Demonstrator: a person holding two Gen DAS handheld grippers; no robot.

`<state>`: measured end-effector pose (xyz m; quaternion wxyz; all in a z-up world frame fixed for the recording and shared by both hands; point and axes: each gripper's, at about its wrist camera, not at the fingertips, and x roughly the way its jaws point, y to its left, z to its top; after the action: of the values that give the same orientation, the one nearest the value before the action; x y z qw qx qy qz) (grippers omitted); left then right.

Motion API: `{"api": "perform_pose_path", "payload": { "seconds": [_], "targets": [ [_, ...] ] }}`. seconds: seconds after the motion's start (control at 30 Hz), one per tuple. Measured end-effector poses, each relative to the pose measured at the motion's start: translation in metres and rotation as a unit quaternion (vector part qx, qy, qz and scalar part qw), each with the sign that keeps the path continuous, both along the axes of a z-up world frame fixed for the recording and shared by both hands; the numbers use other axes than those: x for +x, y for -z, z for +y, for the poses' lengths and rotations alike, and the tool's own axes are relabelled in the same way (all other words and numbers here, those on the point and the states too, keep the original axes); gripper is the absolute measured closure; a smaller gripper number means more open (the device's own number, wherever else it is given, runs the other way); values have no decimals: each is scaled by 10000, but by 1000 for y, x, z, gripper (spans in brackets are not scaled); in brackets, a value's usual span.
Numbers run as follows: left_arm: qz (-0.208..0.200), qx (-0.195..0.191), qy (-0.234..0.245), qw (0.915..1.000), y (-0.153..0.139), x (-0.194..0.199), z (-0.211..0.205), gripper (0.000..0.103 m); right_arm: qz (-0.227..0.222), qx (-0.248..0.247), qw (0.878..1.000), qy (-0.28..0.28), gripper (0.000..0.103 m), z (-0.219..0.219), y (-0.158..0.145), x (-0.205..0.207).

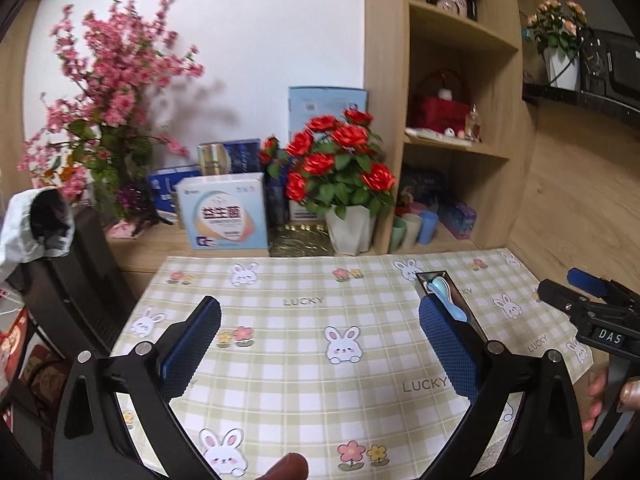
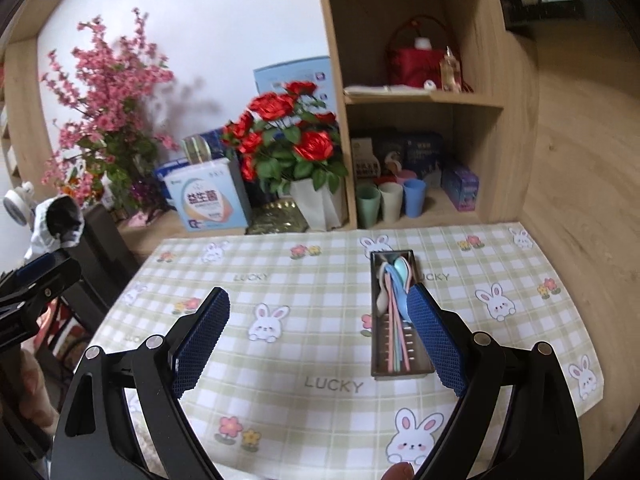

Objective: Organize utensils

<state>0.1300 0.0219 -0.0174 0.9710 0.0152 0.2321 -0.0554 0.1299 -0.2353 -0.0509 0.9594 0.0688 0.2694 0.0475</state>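
Left tongs (image 1: pixel 320 344) gape wide, empty, above the checked mat (image 1: pixel 304 392) printed "LUCKY"; the metal tray (image 1: pixel 472 312) sits just right of them

Right tongs (image 2: pixel 318 334), equally wide and empty, hover beside that tray (image 2: pixel 400 372), where light, slippery plastic spoons (image 2: pixel 394 280) and chopsticks (image 2: pixel 396 340) lie; pinch mid-handle

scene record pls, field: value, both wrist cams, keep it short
surface: checked bunny tablecloth
utensil tray: narrow metal tray lying on the cloth, right of centre
tray contents: pastel spoons and chopsticks, lying lengthwise
loose utensils on cloth: none visible
left gripper: open, empty, above the cloth
right gripper: open, empty, its right finger in front of the tray's right edge
behind cloth: red rose pot, boxes, pastel cups on the lowest shelf
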Motion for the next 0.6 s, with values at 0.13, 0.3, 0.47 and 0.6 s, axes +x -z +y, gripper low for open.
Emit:
{"api": "perform_pose_path", "payload": {
  "seconds": [0.13, 0.3, 0.47, 0.6],
  "targets": [
    [-148, -23, -126, 9998, -11, -23, 11, 6, -198, -51, 9998, -57, 16, 11, -16, -22],
    [-331, -60, -269, 9991, -21, -48, 24, 6, -393, -63, 9992, -38, 16, 16, -31, -41],
    [-410, -32, -425, 9983, -24, -58, 31, 6, -509, -72, 9987, -1, 16, 15, -37, -51],
    [-411, -90, -429, 9982, -26, -61, 33, 6, -533, -63, 9986, 18, 16, 14, -38, -56]
  ]
}}
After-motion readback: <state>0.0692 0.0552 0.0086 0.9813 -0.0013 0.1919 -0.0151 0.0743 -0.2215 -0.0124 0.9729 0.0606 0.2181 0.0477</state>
